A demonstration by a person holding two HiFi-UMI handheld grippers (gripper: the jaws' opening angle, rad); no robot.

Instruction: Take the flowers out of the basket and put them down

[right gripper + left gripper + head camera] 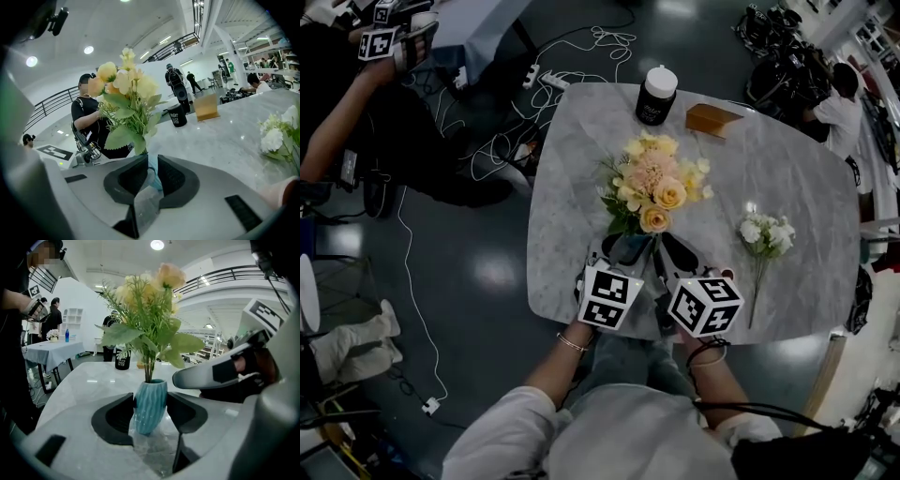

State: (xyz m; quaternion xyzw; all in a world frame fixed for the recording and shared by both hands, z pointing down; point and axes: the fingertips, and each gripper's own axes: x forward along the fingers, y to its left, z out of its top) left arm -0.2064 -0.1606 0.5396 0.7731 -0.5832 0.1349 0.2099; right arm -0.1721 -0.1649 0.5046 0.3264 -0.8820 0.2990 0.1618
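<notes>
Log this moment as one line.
left gripper: shut on teal vase; right gripper: shut on bouquet stems; bouquet: in vase; white sprig: on table

Head view: from above, steeply down onto marble table (811, 178), mid-distance. Left gripper view: low, very near, level along jaws at teal vase (150, 404). Right gripper view: likewise, from beside it. Shared by all three: yellow bouquet (652, 187), black jar (656, 96).

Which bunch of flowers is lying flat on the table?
The white bunch, on the right of the table; it lies flat. The yellow bunch stands upright in the blue vase.
</notes>
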